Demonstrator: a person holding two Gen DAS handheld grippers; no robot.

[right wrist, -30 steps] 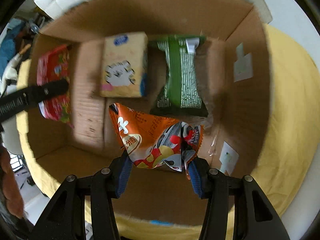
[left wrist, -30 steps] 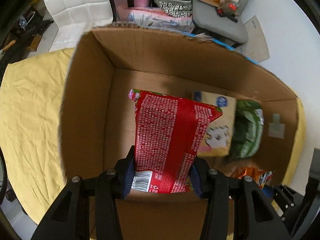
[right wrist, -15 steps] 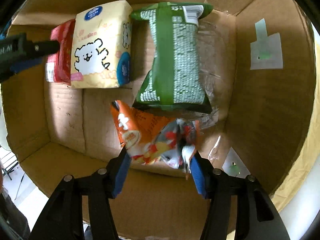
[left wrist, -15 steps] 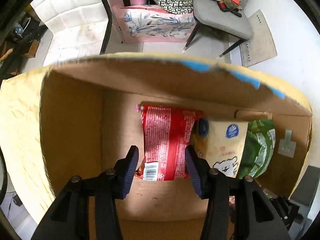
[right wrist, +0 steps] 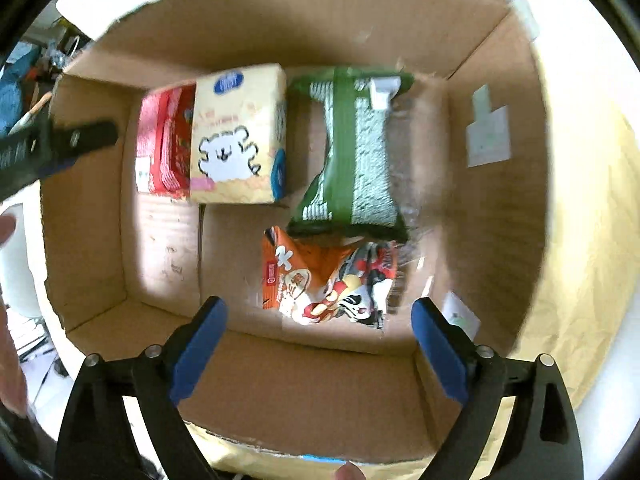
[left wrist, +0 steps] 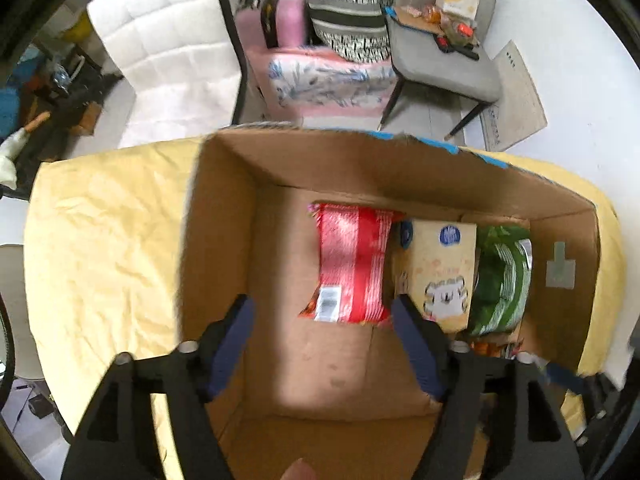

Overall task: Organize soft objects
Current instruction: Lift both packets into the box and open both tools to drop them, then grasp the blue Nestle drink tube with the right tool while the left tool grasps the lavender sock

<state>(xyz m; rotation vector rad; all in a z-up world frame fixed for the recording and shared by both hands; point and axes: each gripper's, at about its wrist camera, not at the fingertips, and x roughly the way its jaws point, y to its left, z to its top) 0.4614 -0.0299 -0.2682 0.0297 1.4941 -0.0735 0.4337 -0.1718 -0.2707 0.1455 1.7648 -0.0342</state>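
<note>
A cardboard box (left wrist: 224, 240) (right wrist: 500, 240) stands on a yellow cloth. On its floor lie a red snack packet (left wrist: 352, 260) (right wrist: 164, 148), a cream tissue pack with a bear drawing (left wrist: 440, 276) (right wrist: 236, 136), a green packet (left wrist: 504, 276) (right wrist: 356, 160) and an orange snack bag (right wrist: 320, 280) (left wrist: 488, 348). My left gripper (left wrist: 320, 312) hangs above the red packet, jaws opening, pads clear of it. My right gripper (right wrist: 318, 312) hovers over the orange bag, jaws opening wide, nothing pressed between the blue pads. The left gripper's finger (right wrist: 60, 144) shows at the left of the right wrist view.
The yellow cloth (left wrist: 104, 248) (right wrist: 580, 260) covers the table around the box. Beyond the table stand a grey chair (left wrist: 440, 64) with clutter on it, a pink seat (left wrist: 320, 76) with a patterned bag, and a white quilted cushion (left wrist: 168, 56). A hand edge (right wrist: 8, 228) shows at far left.
Both grippers let go: the red packet now lies on the box floor and the orange bag lies below the green packet. Both sets of jaws spread apart and drew back upward.
</note>
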